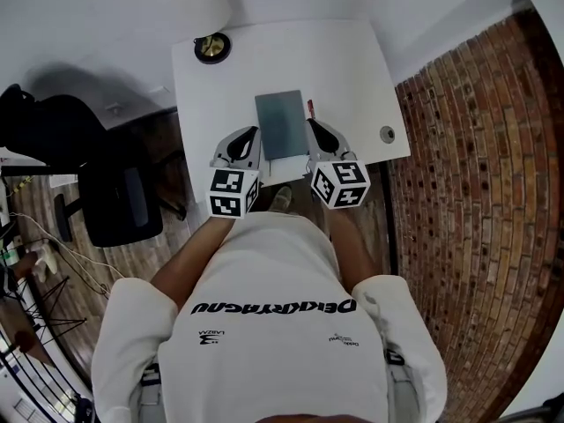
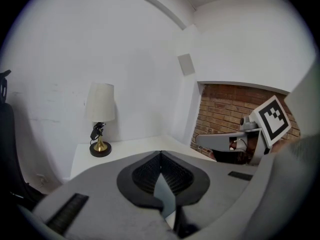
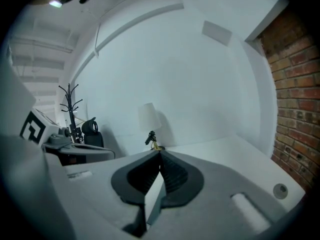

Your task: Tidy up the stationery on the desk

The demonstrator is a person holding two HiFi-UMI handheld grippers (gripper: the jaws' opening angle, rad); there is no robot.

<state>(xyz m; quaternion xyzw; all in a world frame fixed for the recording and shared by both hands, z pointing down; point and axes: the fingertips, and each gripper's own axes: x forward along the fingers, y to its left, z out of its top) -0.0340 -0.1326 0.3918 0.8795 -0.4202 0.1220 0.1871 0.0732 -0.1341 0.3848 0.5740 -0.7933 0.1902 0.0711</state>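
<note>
A grey notebook (image 1: 282, 123) lies flat in the middle of the white desk (image 1: 352, 69), with a red pen (image 1: 310, 108) along its right edge. My left gripper (image 1: 249, 135) hovers at the notebook's near left corner and my right gripper (image 1: 315, 129) at its near right corner. Both are shut, with nothing between the jaws. In the left gripper view the dark ribbed pads meet at a closed seam (image 2: 160, 156). The right gripper view shows the same closed seam (image 3: 160, 156). Both gripper views look over the desk, so the notebook is hidden in them.
A gold-footed lamp (image 1: 211, 47) with a white shade stands at the desk's far left corner. A small round thing (image 1: 387, 134) sits near the right edge. A black office chair (image 1: 115, 192) is left of the desk, and a brick wall (image 1: 476, 166) is to the right.
</note>
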